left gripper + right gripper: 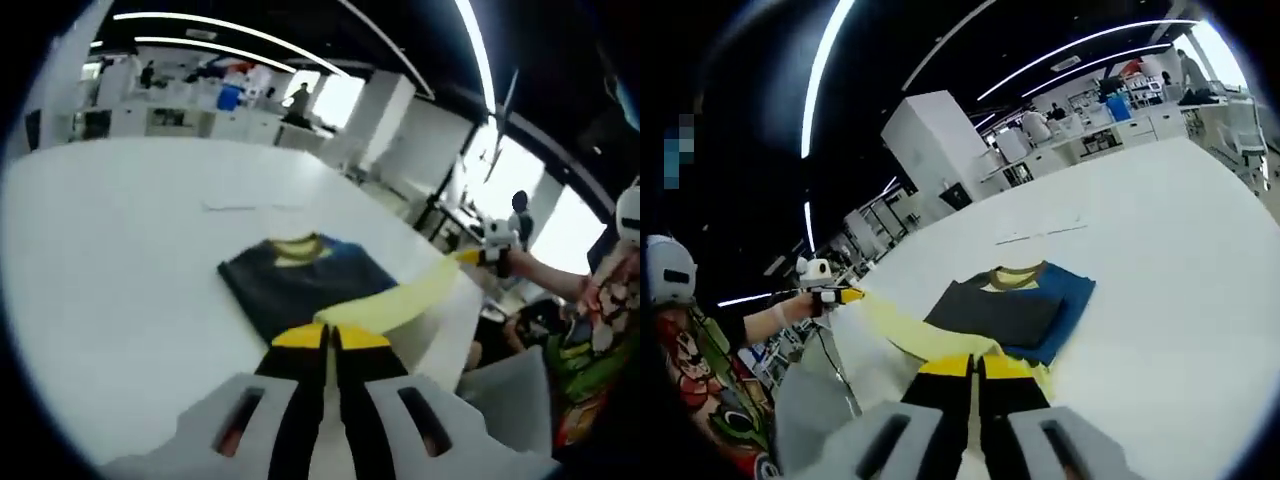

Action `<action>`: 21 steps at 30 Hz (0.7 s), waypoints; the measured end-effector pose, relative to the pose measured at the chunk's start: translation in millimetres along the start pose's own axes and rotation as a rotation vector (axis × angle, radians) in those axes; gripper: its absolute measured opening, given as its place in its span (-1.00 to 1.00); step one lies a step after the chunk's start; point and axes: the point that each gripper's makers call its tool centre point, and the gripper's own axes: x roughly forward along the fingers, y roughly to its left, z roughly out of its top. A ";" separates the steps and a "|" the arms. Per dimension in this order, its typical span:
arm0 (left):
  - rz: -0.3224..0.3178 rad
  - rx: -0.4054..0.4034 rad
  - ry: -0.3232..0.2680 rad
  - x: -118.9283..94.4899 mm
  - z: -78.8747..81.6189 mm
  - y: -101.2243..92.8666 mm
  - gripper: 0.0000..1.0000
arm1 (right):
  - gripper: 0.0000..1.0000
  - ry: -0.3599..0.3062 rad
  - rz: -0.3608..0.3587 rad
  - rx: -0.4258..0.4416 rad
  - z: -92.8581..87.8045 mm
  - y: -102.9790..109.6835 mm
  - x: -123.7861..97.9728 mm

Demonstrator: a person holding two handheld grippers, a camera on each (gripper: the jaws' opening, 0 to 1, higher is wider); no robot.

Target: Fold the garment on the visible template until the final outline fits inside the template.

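Garment (300, 280): lies folded mid-table (110, 250), yellow sleeve (395, 300) stretched between your grippers. Left gripper (330, 335) pinches one sleeve end; right gripper (975, 365) pinches the other.

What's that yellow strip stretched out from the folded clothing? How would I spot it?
Start at the big white table, then find the folded dark grey and blue garment lying on it. The pale yellow sleeve runs off its near edge, stretched between the two grippers, the only long light band beside that dark bundle.
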 end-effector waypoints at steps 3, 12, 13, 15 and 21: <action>0.011 -0.003 -0.036 9.6 14.2 10.1 -1.00 | -1.00 -0.026 -0.007 -0.017 21.3 -8.9 10.0; 0.046 -0.009 -0.090 44.0 38.6 41.8 -1.00 | -1.00 -0.045 -0.066 -0.054 59.8 -41.1 44.0; 0.049 -0.013 -0.089 48.0 39.4 46.6 -1.00 | -1.00 -0.044 -0.067 -0.053 61.8 -44.7 48.7; 0.055 -0.002 -0.074 55.6 38.2 53.6 -1.00 | -1.00 -0.032 -0.075 -0.061 62.3 -51.8 57.6; 0.070 -0.019 -0.063 78.8 38.0 77.8 -1.00 | -1.00 -0.006 -0.101 -0.058 63.2 -77.9 83.8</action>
